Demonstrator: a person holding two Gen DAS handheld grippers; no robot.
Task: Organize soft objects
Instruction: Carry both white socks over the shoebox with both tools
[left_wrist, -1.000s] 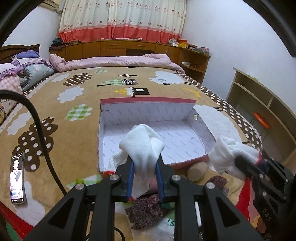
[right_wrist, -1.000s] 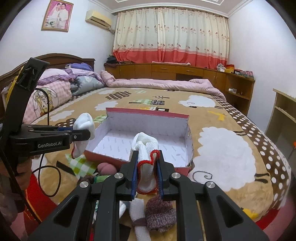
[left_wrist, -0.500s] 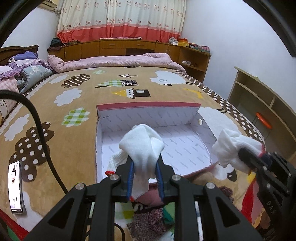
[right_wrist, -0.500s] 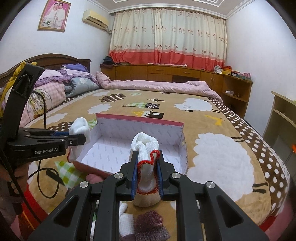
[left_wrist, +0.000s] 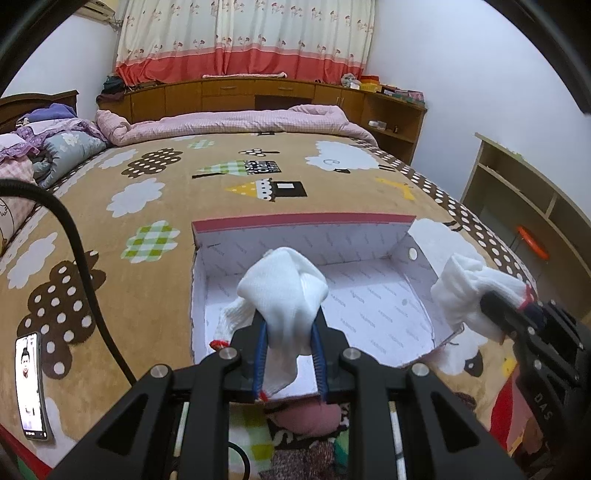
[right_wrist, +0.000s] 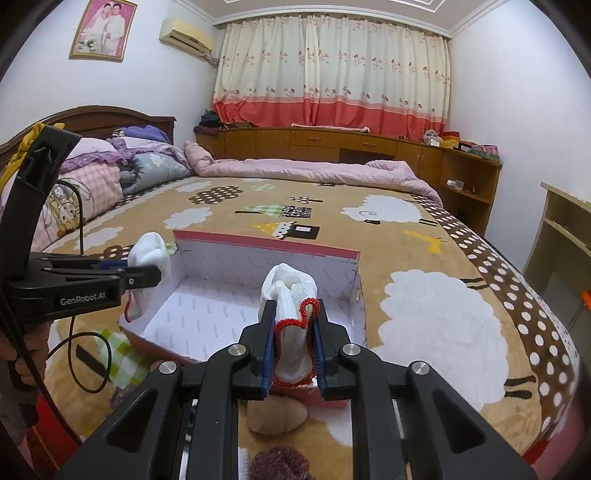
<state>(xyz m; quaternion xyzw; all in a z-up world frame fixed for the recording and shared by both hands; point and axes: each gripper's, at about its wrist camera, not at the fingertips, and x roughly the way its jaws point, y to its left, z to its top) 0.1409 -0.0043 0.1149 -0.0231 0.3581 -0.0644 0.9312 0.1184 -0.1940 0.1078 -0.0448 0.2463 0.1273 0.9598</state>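
Bedroom with a wide bed (left_wrist: 155, 206) under a brown cartoon-print blanket filled both views; an open white-lined shoebox (left_wrist: 295, 229) with a red rim sat on the blanket, and its floor looked bare, so nothing seemed packed yet; the left gripper (left_wrist: 290, 354) was clamped on a bundled white sock (left_wrist: 284, 291) held above the box's near-left part; the right gripper (right_wrist: 293, 343) was clamped on a second white sock with red trim (right_wrist: 291, 306), poised over the box's near-right corner; both socks were likely about to be dropped in; several soft items waited outside the near wall of the box: a pink bundle (left_wrist: 306, 413), a tan bundle (right_wrist: 277, 415) and dark knitted pieces (right_wrist: 277, 461); most of the sorting appeared left to do; a phone (left_wrist: 31, 384) lay on the blanket to the left, well apart from the box
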